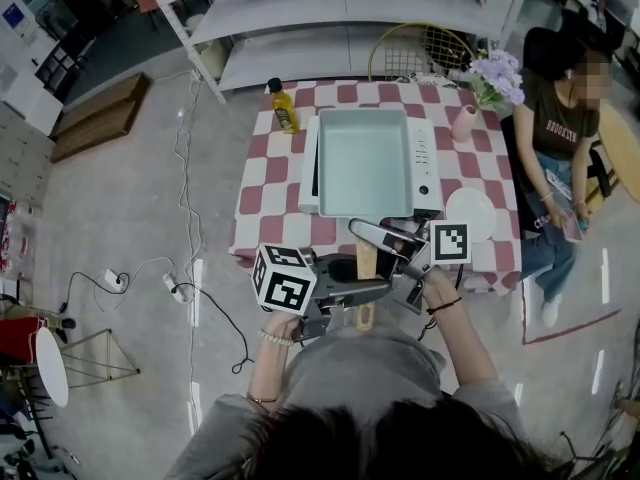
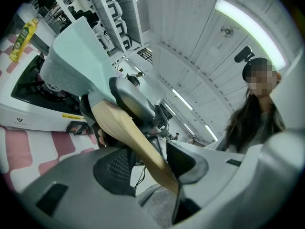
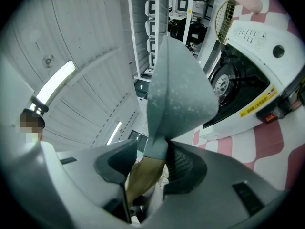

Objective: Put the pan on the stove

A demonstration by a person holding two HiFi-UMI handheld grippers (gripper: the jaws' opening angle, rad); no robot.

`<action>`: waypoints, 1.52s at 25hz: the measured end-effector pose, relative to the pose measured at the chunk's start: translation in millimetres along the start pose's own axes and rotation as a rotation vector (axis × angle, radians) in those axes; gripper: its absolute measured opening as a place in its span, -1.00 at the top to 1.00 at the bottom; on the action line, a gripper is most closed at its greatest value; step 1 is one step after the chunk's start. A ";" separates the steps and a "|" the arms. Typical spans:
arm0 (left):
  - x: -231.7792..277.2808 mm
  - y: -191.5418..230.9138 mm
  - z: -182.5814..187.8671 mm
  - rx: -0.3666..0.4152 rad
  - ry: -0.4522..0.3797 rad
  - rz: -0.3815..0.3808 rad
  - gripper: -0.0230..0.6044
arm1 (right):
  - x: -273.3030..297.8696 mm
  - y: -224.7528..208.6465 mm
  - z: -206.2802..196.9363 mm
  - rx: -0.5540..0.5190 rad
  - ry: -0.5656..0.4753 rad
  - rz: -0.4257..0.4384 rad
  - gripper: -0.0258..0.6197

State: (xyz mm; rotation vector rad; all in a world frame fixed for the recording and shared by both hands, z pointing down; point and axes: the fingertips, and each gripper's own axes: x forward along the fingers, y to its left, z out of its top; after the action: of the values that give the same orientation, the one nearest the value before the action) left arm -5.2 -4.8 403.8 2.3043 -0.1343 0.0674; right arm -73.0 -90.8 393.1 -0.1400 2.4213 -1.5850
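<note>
A pale green rectangular pan (image 1: 365, 161) sits over the white stove (image 1: 425, 158) on the checked table; I cannot tell whether it rests on the burner. Its wooden handle (image 1: 366, 261) points towards me. My left gripper (image 1: 366, 290) comes in from the left, shut on the handle's near part. My right gripper (image 1: 377, 234) comes in from the right, shut nearer the pan. In the left gripper view the handle (image 2: 138, 142) runs between the pads, with the pan (image 2: 76, 51) above the stove (image 2: 28, 106). In the right gripper view the pads clamp the handle (image 3: 143, 175) just below the pan (image 3: 178, 94).
A yellow oil bottle (image 1: 283, 106) stands at the table's far left corner. A white plate (image 1: 470, 213) lies right of the stove, a pink vase (image 1: 465, 123) with flowers behind it. A person (image 1: 555, 138) sits at the table's right side. Shelving (image 1: 340, 8) stands behind.
</note>
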 end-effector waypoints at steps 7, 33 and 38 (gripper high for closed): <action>1.2 20.1 10.4 -0.029 0.011 -0.003 0.27 | 4.5 -17.1 15.3 0.027 -0.007 -0.003 0.33; 13.5 79.8 56.7 -0.155 0.008 0.020 0.27 | 13.6 -70.1 71.4 0.156 0.025 -0.021 0.33; 15.1 85.1 59.3 -0.181 0.013 0.023 0.27 | 12.6 -76.7 75.2 0.177 0.023 -0.020 0.34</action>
State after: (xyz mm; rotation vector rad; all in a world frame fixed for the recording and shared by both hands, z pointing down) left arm -0.1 -106.7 427.9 2.1215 -0.1541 0.0785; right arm -70.1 -191.4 432.6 -0.1144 2.2893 -1.8088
